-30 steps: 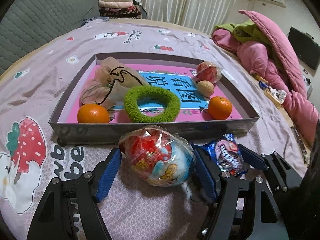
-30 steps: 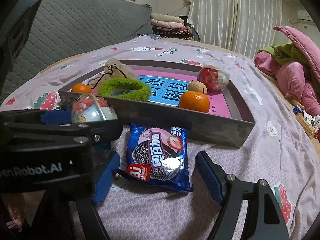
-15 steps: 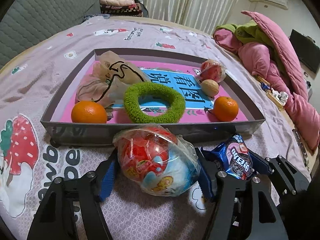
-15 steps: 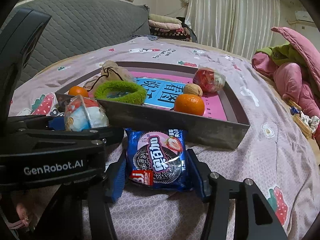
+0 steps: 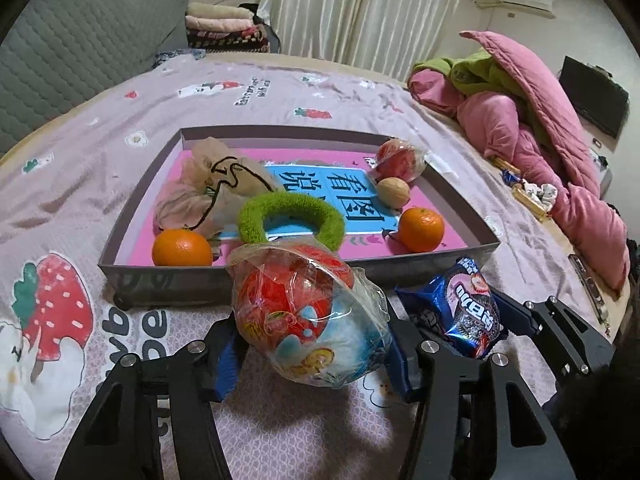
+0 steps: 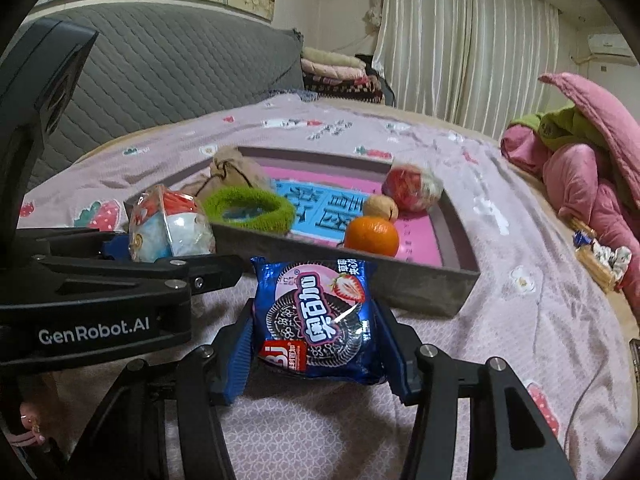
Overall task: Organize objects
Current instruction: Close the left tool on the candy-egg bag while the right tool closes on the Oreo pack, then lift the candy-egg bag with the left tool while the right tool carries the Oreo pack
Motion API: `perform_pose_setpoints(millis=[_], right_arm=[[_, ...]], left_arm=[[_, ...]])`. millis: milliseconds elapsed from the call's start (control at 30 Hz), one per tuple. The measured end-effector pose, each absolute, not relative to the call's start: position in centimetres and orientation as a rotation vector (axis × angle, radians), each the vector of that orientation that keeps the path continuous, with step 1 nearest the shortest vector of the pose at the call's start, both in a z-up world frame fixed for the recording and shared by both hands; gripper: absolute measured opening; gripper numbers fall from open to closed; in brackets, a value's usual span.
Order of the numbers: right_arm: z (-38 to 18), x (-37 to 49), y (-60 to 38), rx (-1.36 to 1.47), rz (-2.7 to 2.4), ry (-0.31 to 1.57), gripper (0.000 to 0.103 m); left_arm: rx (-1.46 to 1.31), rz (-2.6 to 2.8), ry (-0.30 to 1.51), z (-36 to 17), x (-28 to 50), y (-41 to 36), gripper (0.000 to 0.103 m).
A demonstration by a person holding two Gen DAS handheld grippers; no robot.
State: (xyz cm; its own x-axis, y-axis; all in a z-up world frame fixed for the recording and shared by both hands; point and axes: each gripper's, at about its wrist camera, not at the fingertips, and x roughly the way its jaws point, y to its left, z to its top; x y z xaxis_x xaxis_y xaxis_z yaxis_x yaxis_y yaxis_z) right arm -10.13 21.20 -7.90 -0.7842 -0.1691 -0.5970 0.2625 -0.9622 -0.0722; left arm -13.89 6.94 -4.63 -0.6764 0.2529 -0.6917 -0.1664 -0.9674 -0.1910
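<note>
My left gripper [image 5: 312,360] is shut on a plastic-wrapped toy egg [image 5: 308,312], red on top and blue-white below, held above the bedspread in front of the grey tray [image 5: 168,284]. The egg also shows in the right wrist view [image 6: 168,224]. My right gripper [image 6: 316,344] is shut on a blue cookie packet [image 6: 316,312], lifted off the bedspread; the packet also shows in the left wrist view [image 5: 468,308]. The tray holds two oranges [image 5: 182,248] [image 5: 421,229], a green fuzzy ring [image 5: 292,216], a walnut [image 5: 394,192], a second wrapped egg [image 5: 398,160] and a drawstring pouch [image 5: 216,188].
The tray [image 6: 424,284] lies on a pink strawberry-print bedspread [image 5: 60,184]. Pink and green quilts [image 5: 540,120] are piled at the right. A grey headboard [image 6: 160,76] and folded blankets [image 5: 224,28] are at the back. Small items [image 5: 532,196] lie by the right bed edge.
Both grippers closed on their objects and lifted them off the bedspread: the left on the wrapped egg, the right on the cookie packet. Both moved a little toward the tray.
</note>
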Motion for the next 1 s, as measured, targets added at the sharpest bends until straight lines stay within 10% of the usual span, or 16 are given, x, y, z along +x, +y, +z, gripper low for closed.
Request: perform_pose_setpoints(millis=[1000], right_arm=[[-3.5,-8.8,22.1,0.676,-2.831,0.19,0.055]], left_arm=[[-0.916,2.783,-0.159,0.8,-12.7,3.1,0.06]])
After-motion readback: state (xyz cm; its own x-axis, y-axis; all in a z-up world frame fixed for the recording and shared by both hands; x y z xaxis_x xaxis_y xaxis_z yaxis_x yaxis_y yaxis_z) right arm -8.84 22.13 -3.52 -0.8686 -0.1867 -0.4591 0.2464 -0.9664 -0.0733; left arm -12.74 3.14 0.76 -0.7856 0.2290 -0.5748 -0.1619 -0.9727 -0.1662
